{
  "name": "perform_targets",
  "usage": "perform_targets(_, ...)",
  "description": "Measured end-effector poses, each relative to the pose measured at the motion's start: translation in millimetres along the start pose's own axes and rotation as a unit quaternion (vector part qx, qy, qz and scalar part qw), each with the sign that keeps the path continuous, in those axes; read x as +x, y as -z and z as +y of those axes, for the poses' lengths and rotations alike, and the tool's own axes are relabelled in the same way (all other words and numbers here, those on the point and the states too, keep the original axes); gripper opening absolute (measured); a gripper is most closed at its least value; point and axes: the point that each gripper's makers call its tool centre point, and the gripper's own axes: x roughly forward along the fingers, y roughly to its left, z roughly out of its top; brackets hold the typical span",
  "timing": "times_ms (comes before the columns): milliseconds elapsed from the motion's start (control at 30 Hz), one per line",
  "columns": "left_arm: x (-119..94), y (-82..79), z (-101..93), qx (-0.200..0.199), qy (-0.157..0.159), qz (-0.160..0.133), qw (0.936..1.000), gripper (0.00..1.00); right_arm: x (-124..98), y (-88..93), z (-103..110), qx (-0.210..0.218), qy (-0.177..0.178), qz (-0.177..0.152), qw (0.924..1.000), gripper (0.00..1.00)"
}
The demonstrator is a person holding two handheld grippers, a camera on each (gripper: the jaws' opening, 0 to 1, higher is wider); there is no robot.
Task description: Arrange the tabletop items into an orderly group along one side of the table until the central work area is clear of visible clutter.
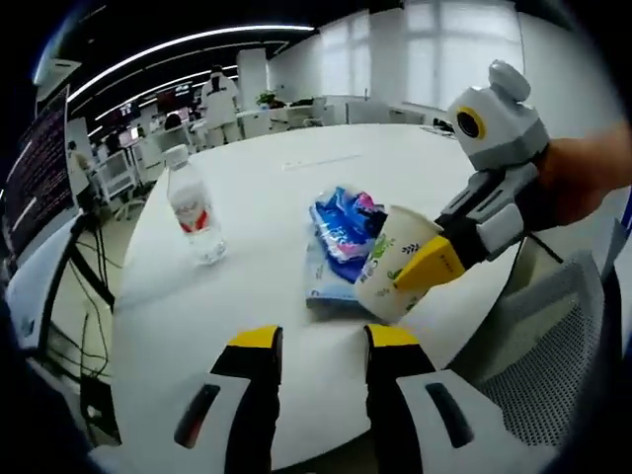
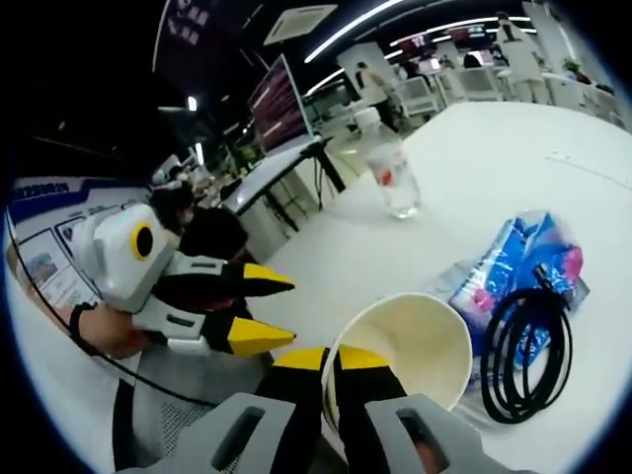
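**Right gripper view: paper cup pinched at the rim, table edge**

Right gripper view put us straight over the paper cup (image 2: 410, 346), and we had our right gripper (image 2: 332, 361) nipping its rim: one yellow-tipped jaw outside the wall, the other inside the mouth, pressed together on the thin paper. The cup lay tilted, its cream inside facing us. Just beside it a coil of black cable (image 2: 523, 351) rested against the blue snack packet (image 2: 518, 259), and farther up the white table (image 2: 494, 158) the water bottle (image 2: 390, 173) stood upright, well apart from the rest. Off to the left our left gripper (image 2: 281, 311) hung near the cup, its two yellow tips spread with clear space between them and nothing in them.

From the left gripper view we saw the same scene from the other side. Our left gripper (image 1: 321, 341) rose from the bottom, jaws parted, empty, over the near edge of the table (image 1: 247, 286). The right gripper (image 1: 439, 265) came in from the right, clamped on the cup (image 1: 395, 259), which leaned on its side with green print showing. The snack packet (image 1: 346, 229) lay touching the cup behind it, on top of a pale flat packet (image 1: 321, 286). The bottle (image 1: 195, 212) stood alone to the left, red label facing us. A mesh chair back (image 1: 553, 346) showed at the right.
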Motion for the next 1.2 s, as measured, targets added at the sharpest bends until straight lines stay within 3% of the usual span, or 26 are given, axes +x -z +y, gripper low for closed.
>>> perform_targets(333, -19, 1.6, 35.5, -0.075, -0.041, -0.024, 0.9961, 0.42, 21, -22.2, -13, -0.003, 0.019, 0.007, 0.9998, 0.00)
perform_targets(600, -34, 3.0, 50.5, -0.104, -0.063, -0.037, 0.9919, 0.44, 40, -40.1, -17, -0.022, 0.021, 0.012, 0.9995, 0.00)
perform_targets(967, -44, -7.5, 53.6, -0.103, -0.061, -0.049, 0.9916, 0.45, 64, -54.2, -27, -0.036, 0.030, 0.022, 0.9987, 0.00)
perform_targets(1200, -46, -11.4, 53.6, -0.094, -0.058, -0.054, 0.9924, 0.45, 69, -65.2, -38, -0.036, 0.049, 0.025, 0.9978, 0.00)
